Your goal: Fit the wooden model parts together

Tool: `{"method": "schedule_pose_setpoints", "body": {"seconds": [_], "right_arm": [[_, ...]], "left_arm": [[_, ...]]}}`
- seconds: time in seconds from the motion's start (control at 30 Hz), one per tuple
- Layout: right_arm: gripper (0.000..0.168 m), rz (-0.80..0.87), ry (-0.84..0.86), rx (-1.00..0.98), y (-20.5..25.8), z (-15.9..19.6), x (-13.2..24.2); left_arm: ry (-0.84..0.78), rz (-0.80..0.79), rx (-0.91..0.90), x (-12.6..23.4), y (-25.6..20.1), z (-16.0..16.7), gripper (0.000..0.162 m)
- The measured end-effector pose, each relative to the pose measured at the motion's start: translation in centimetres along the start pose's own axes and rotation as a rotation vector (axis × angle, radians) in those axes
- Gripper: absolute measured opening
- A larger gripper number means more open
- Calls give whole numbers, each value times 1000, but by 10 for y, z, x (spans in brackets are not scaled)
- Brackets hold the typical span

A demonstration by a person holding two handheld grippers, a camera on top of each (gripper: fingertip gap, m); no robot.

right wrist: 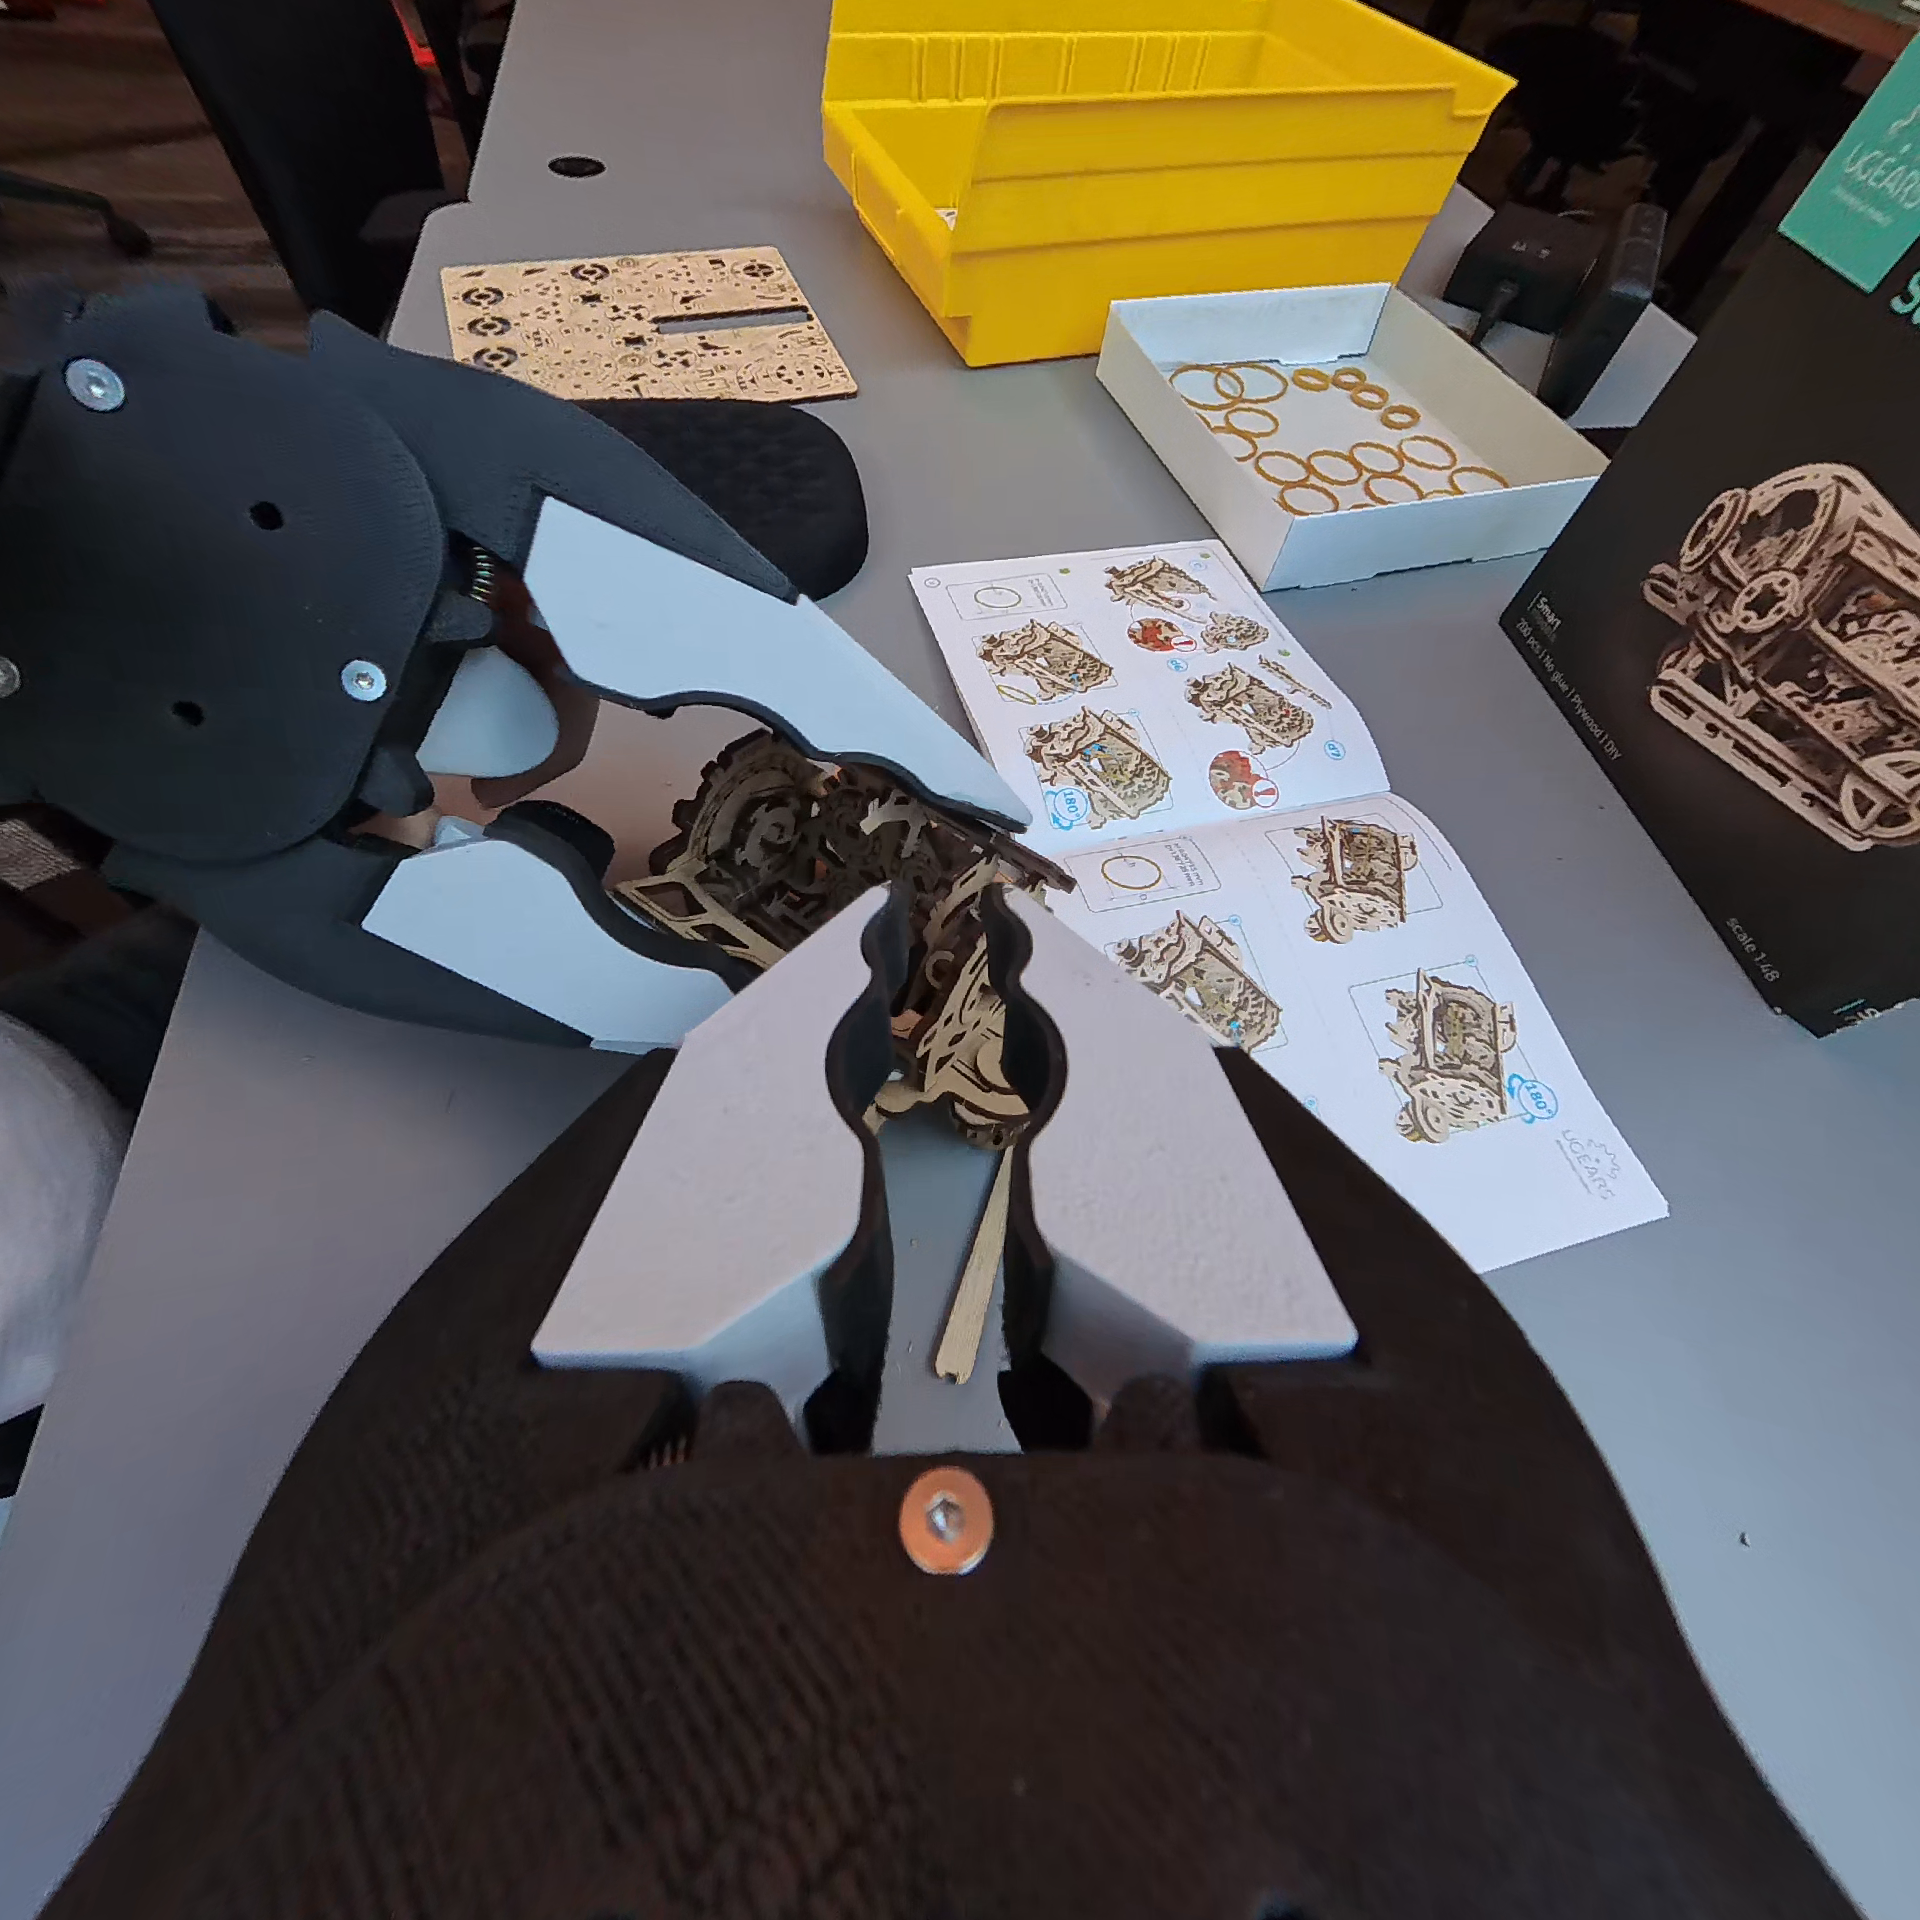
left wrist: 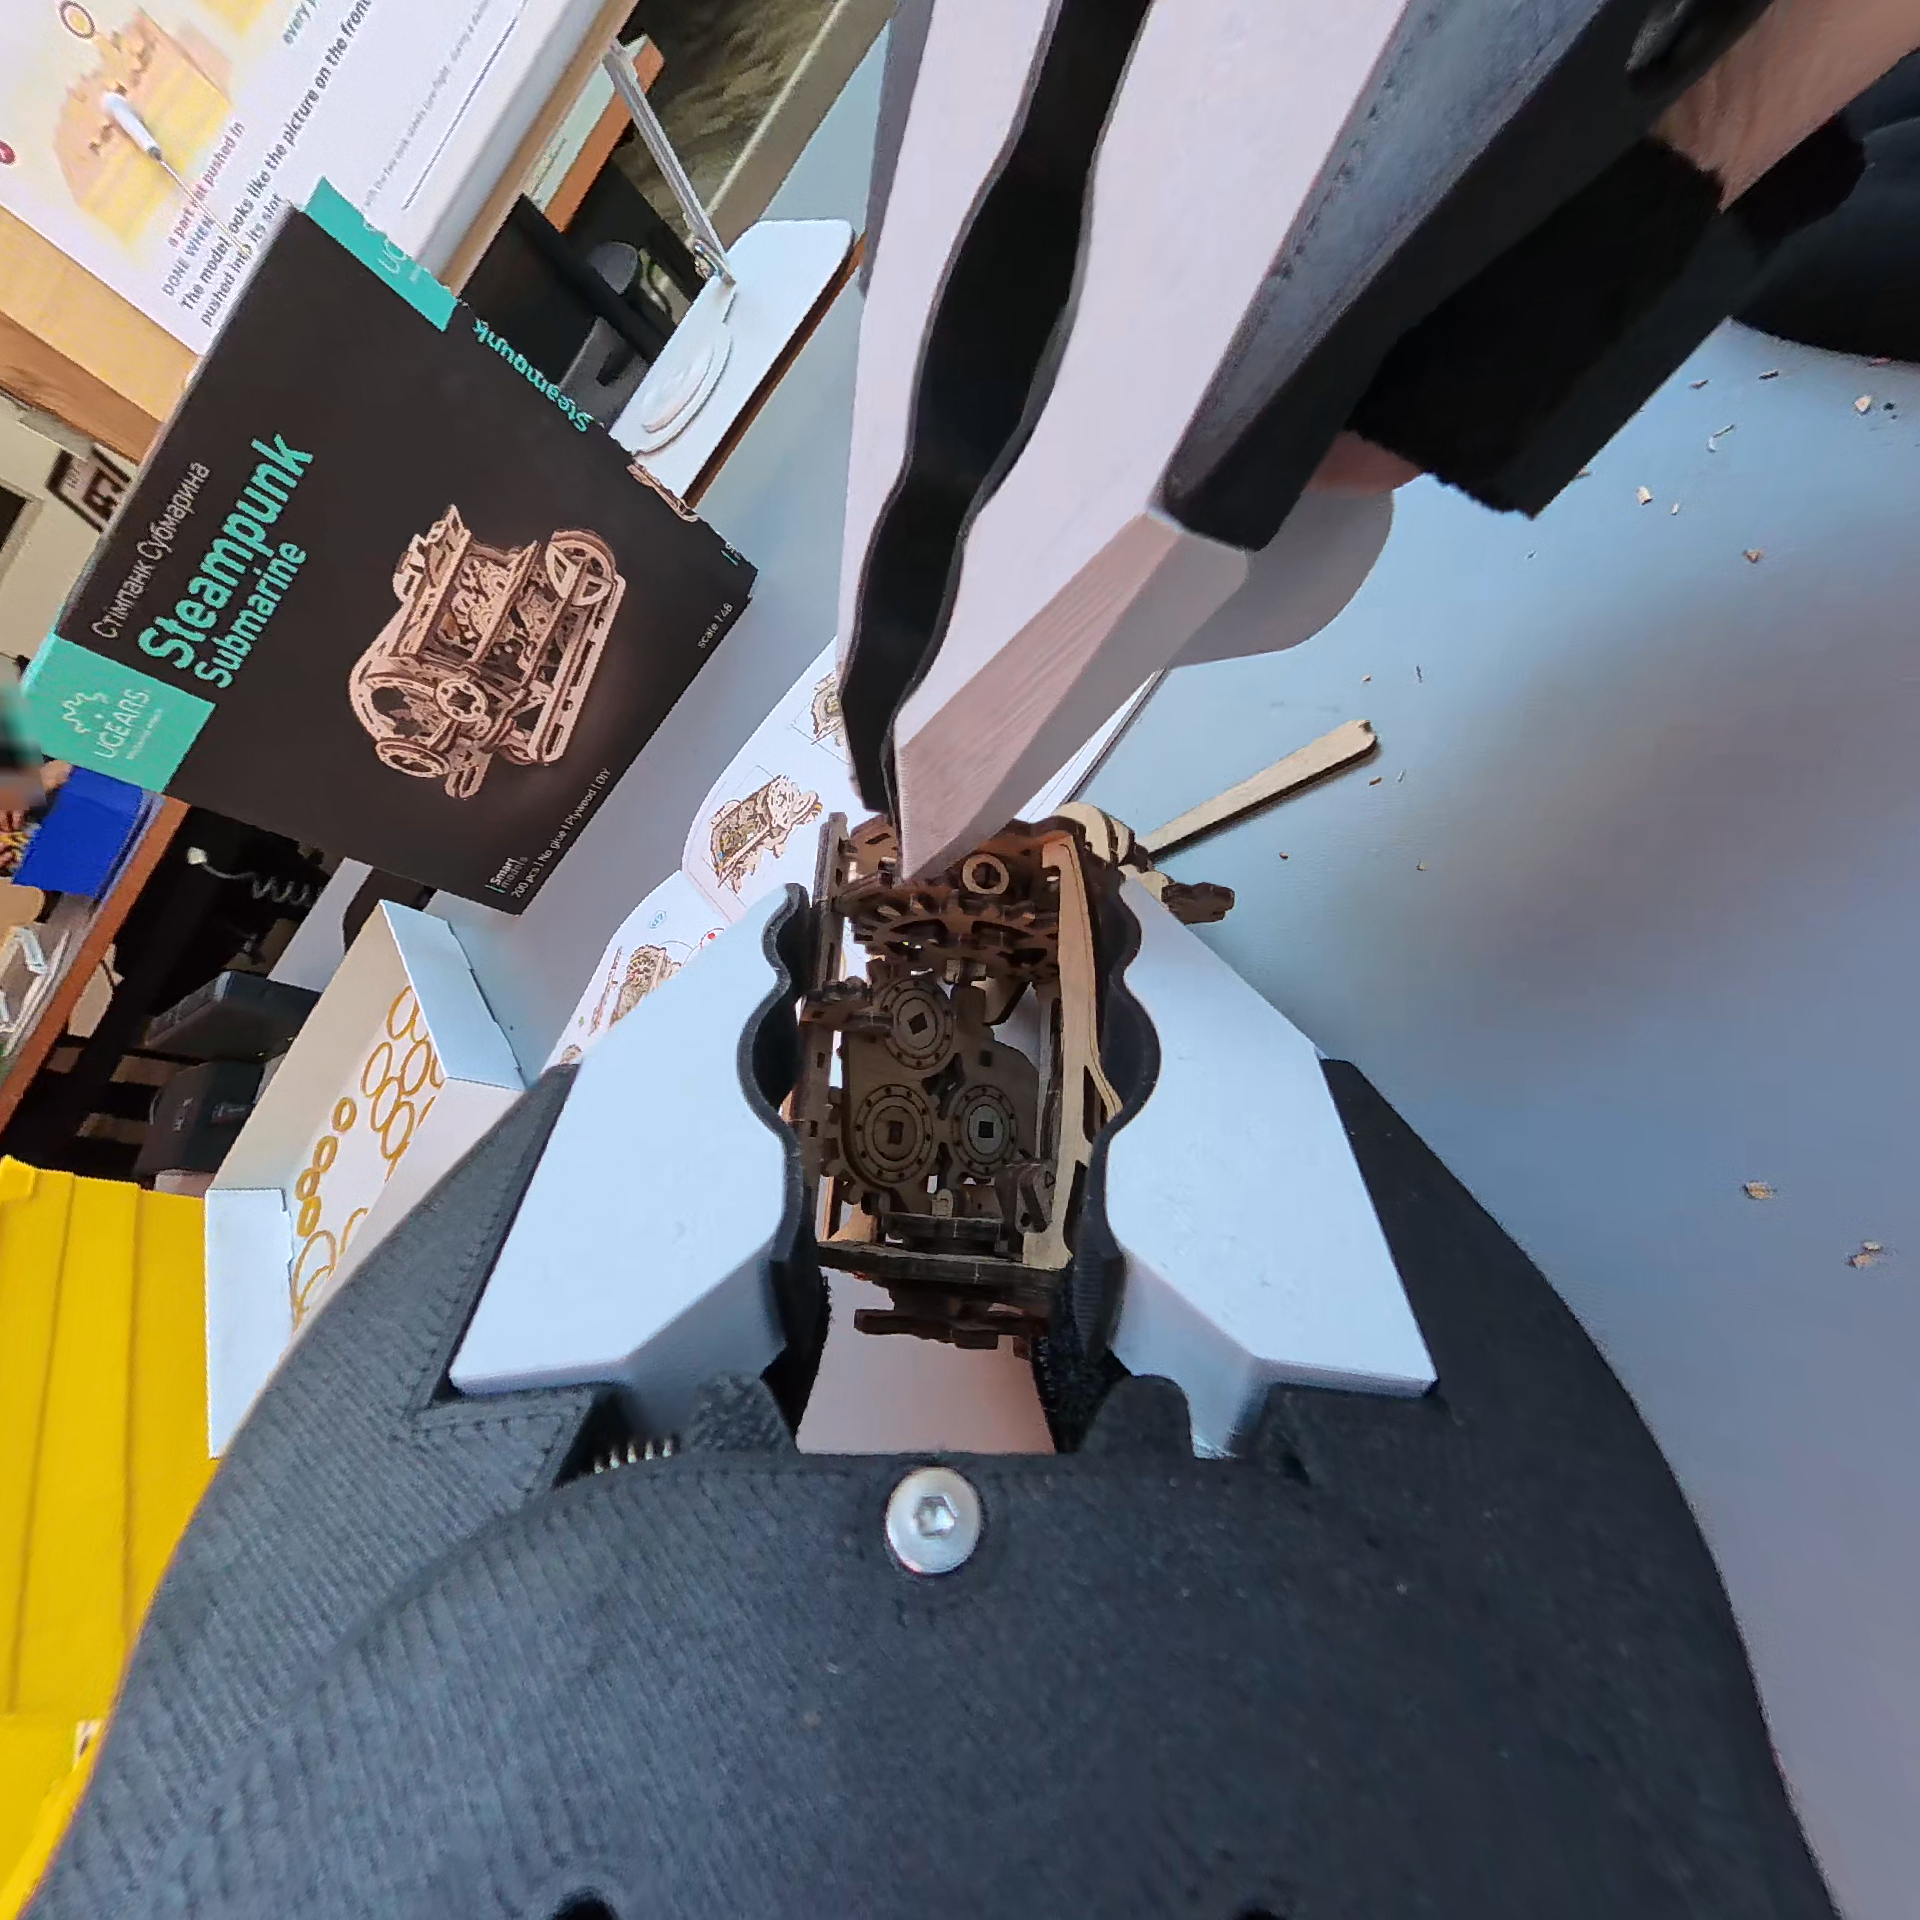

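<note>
The left gripper clamps the gear-filled wooden model (pale sides, dark cogs), right gripper pinching its top.

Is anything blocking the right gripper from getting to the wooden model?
Nothing visible. The left gripper clamps the model by its sides, leaving the top free, and the right gripper already has its tips at the model's top, in both views.
</note>
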State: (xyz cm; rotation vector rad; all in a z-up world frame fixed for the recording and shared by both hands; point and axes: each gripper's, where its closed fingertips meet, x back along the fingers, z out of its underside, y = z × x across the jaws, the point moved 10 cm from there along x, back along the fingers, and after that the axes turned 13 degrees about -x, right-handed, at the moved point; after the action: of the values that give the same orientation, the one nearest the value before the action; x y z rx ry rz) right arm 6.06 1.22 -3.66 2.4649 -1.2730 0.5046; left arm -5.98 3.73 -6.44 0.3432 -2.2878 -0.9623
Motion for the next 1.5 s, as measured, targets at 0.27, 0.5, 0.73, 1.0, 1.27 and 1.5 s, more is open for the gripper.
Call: {"method": "schedule_pose_setpoints", "body": {"seconds": [0.27, 0.5, 0.73, 1.0, 1.27, 1.5], "right_arm": [[12, 8, 11, 13, 0, 2, 0], [12, 5, 11, 0, -4, 4, 1], [13, 3, 16, 3, -4, 5, 0], [13, 4, 14, 1, -4, 5, 0], [16, 7, 1, -23, -4, 6, -1], [26, -1, -13, -97, -3, 7, -2]], "left_arm": [[-1, -20, 0, 2, -2, 1, 55], [-5, -17, 10, 2, -2, 2, 56], [-25, -2, 34, 3, -1, 2, 57], [-47, -2, 52, 5, 0, 0, 64], [-79, 12, 88, 10, 2, -1, 71], [-104, -1, 115, 31, 11, 4, 74]]}}
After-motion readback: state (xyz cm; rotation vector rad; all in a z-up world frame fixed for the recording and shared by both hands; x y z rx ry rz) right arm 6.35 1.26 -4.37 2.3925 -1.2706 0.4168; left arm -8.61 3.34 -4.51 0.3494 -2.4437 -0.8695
